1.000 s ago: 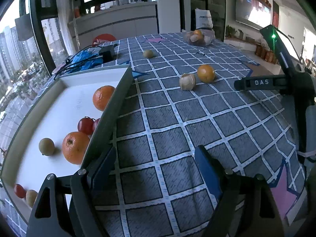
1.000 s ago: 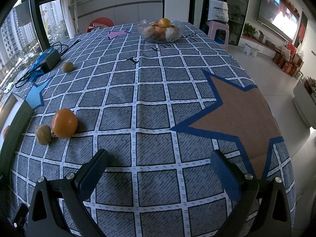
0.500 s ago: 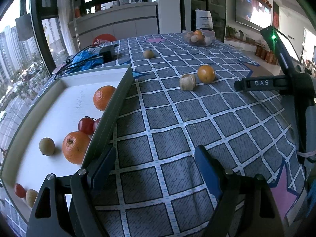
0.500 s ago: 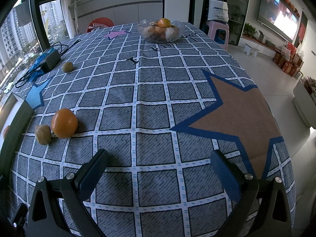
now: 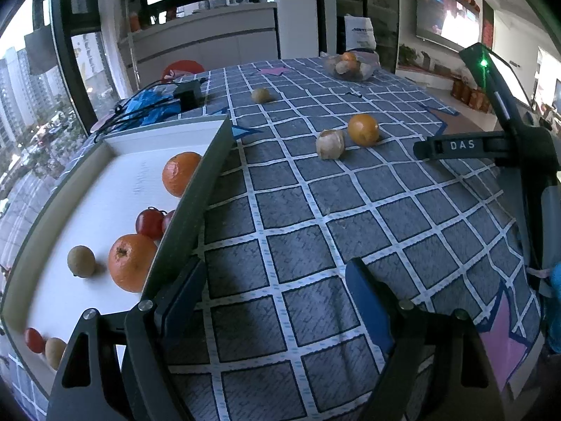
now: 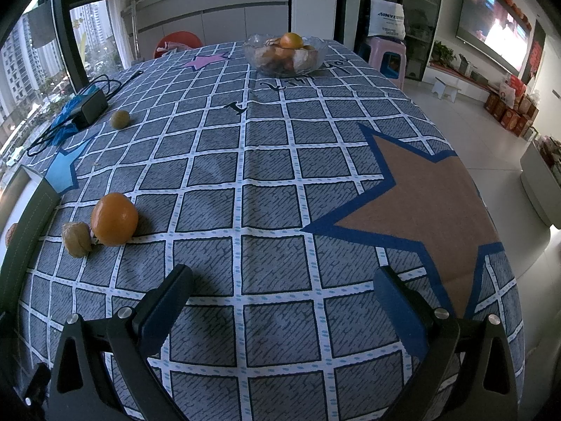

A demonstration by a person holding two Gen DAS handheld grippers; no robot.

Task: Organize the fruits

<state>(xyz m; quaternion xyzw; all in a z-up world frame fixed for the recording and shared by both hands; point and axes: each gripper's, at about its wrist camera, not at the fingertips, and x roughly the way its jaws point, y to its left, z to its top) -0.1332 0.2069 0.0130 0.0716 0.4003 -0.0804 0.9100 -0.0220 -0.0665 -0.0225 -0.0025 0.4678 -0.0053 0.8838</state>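
While the checked tablecloth (image 6: 266, 189) is spreading across both views, the white tray (image 5: 105, 189) is sitting at its left edge, holding oranges, tomatoes and small round fruits. The left gripper (image 5: 277, 280) and right gripper (image 6: 280, 287) are hovering wide open, gripping nothing. A loose orange (image 6: 114, 219) is touching a papery husked fruit (image 6: 76, 239) near the tray.

I read "DAS" on the right gripper's black bar (image 5: 463, 145); the white bag's (image 6: 386, 21) blue print stays unclear.
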